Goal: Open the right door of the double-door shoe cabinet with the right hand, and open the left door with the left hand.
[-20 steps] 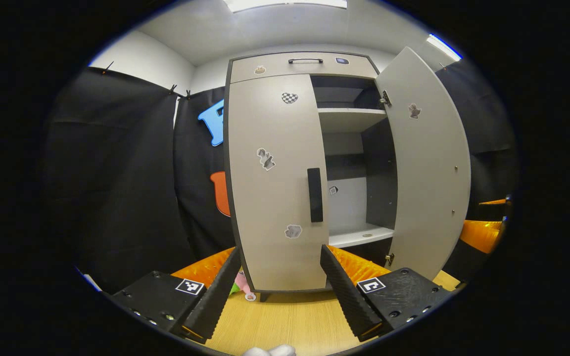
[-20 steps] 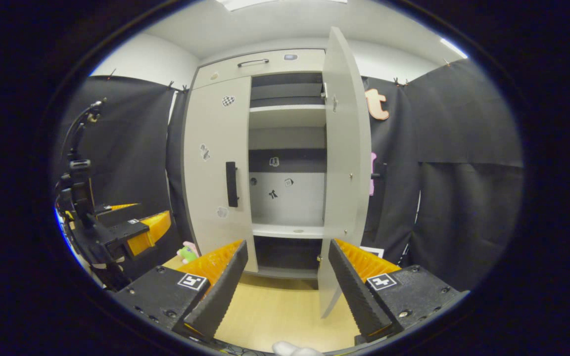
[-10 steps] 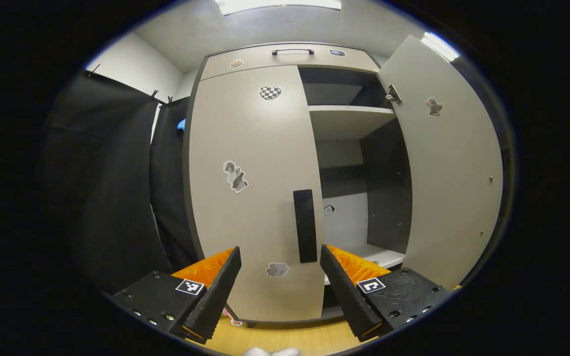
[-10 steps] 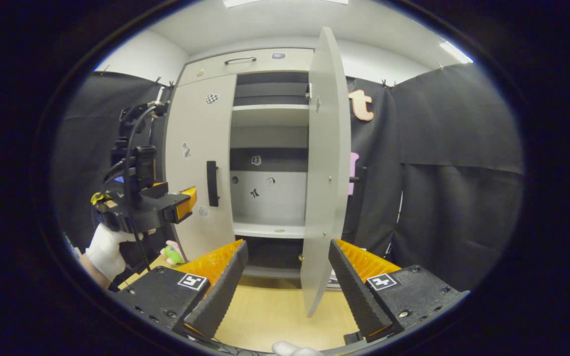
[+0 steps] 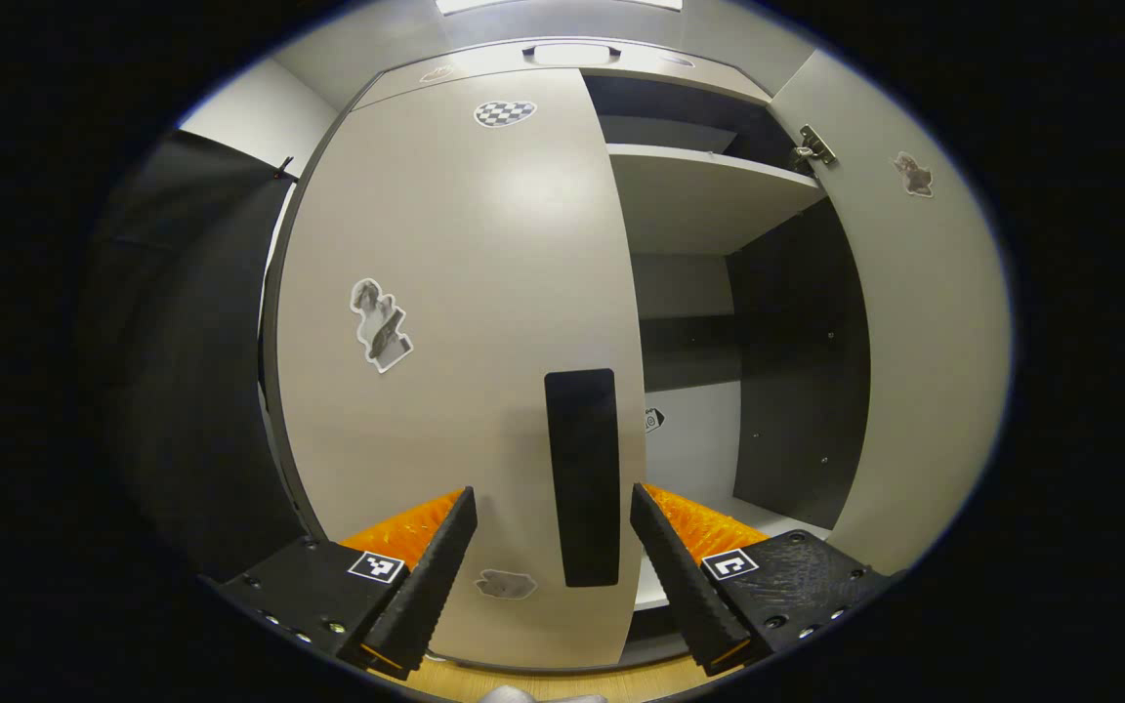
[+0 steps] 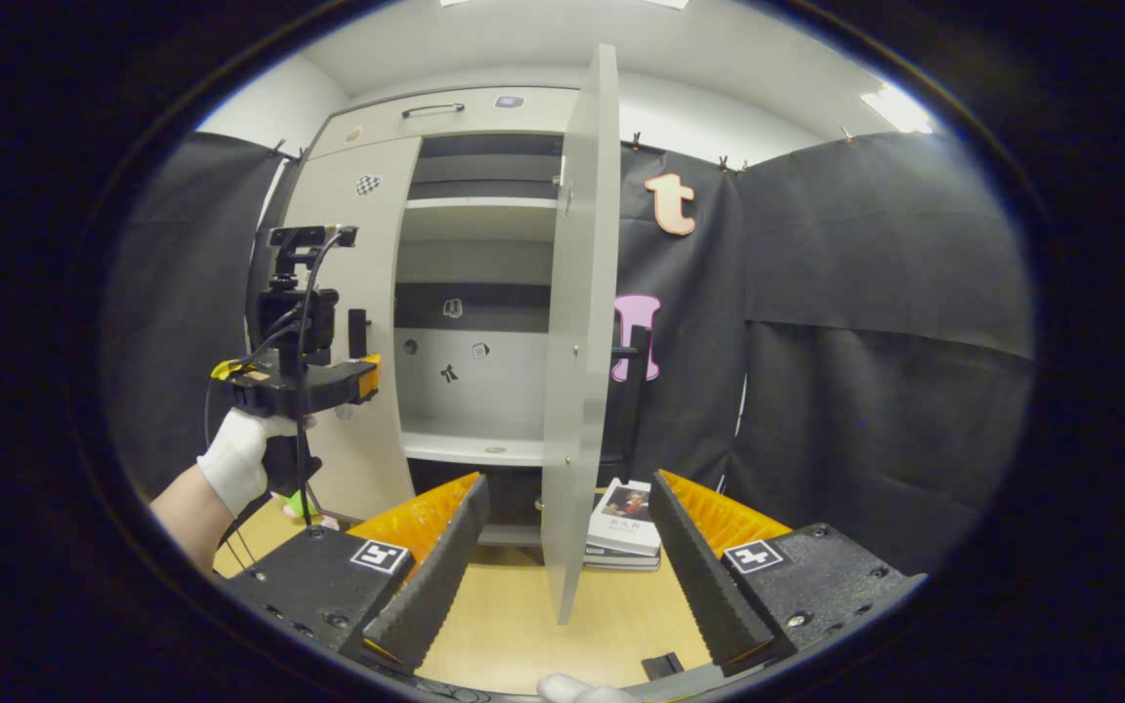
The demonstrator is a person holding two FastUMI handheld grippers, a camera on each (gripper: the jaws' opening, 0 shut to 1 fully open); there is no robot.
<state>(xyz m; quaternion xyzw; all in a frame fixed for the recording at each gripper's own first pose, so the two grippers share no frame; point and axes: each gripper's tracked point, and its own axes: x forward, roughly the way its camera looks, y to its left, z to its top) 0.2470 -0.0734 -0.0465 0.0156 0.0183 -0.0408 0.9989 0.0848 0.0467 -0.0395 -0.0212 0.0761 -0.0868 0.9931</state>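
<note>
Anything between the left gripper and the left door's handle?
No, in the left gripper view the open left gripper faces the handle on the left door directly.

Matte beige-grey flat left door panel (image 5: 465, 322): black upright bar handle (image 5: 582, 478); black-and-white chequered sticker (image 5: 505, 113) near top; grey/white cut-out sticker (image 5: 381, 324) mid-left; pale grey sticker (image 5: 506, 584) low.
Beige-grey flat right door panel (image 6: 582, 322), same tone as left.
Cabinet interior: dark charcoal side wall (image 5: 797, 361), pale grey shelf board (image 5: 709, 195), back w/ dark band over light grey.
White fabric glove (image 6: 240, 457) on hand.
Light wood-grain tabletop (image 6: 523, 625), yellowish.
White-covered book stack (image 6: 626, 527).
</note>
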